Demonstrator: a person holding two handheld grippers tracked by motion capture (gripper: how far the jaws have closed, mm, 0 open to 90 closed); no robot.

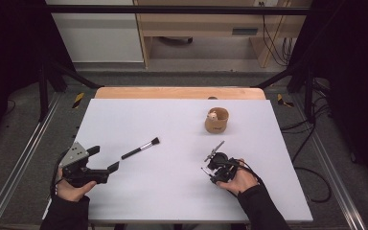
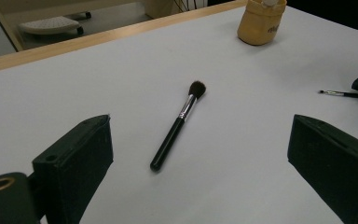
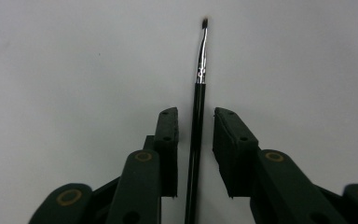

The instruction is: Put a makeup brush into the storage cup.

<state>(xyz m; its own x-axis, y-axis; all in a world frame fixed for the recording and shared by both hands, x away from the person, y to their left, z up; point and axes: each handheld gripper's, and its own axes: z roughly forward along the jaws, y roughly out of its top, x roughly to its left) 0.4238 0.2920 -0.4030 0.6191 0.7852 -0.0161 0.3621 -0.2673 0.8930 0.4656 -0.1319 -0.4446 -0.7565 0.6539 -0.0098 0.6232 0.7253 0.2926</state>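
Right gripper (image 3: 195,128), lower centre, straddles the thin brush (image 3: 198,107), jaws narrow, not clamped. Left gripper (image 2: 198,154) gapes wide before the powder brush (image 2: 177,126). Both brushes apparently still ungrasped.

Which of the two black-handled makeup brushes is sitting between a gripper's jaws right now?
The thin fine-tipped black brush, lying between the right gripper's slightly parted jaws. The thicker fluffy-headed black brush lies free on the white table, ahead of the wide-open left gripper.
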